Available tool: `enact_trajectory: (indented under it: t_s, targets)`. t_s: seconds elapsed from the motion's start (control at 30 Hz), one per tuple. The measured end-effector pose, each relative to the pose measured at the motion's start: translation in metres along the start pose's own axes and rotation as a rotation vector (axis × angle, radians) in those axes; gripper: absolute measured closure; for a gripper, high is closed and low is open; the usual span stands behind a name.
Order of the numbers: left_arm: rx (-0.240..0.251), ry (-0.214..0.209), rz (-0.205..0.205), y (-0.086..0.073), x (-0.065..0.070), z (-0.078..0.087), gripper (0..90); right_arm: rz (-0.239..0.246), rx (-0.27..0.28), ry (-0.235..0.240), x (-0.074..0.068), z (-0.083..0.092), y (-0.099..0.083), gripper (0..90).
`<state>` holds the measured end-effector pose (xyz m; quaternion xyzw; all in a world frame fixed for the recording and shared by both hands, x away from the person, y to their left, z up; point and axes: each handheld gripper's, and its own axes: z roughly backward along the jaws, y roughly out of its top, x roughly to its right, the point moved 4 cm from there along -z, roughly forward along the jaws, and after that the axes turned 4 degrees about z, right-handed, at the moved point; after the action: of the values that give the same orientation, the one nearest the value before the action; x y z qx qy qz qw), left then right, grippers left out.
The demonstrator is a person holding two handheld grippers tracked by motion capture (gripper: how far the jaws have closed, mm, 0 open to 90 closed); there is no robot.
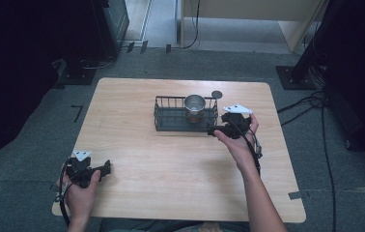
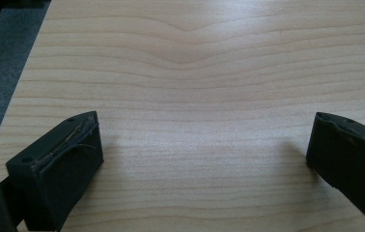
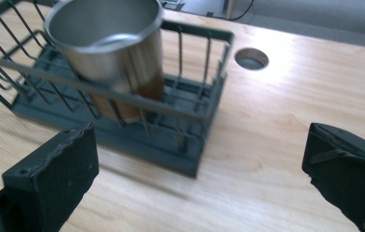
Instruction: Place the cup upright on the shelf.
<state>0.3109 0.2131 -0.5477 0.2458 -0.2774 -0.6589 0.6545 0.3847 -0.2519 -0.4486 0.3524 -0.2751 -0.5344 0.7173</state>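
Inside the dark wire rack (image 1: 171, 118) stands a shiny steel cup (image 1: 194, 103); both claws gape empty.

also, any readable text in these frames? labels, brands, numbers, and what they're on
None: no readable text in any view.
Metal cup: plain steel, with a brown band low on its side whose markings, if any, are hidden behind the rack wires.
Wire rack: no label.
Left tongs and right tongs: black jaws, no markings.
Grey plates on the tongs: blank at this size.
Table: bare wood grain, with one round hole.
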Motion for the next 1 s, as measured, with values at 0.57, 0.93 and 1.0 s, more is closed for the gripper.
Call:
enact_trajectory:
  t_s: [0.57, 0.93, 1.0]
  targets:
    - [-0.003, 0.001, -0.005, 0.000, 0.000, 0.000, 0.0, -0.077, -0.021, -0.048, 0.034, 0.020, -0.056, 0.0]
    - [-0.003, 0.001, -0.005, 0.000, 0.000, 0.000, 0.0, -0.106, -0.049, -0.085, 0.053, 0.033, -0.091, 0.0]
    - [-0.003, 0.001, -0.004, 0.000, 0.000, 0.000, 0.0, -0.115, -0.055, -0.095, 0.057, 0.036, -0.097, 0.0]
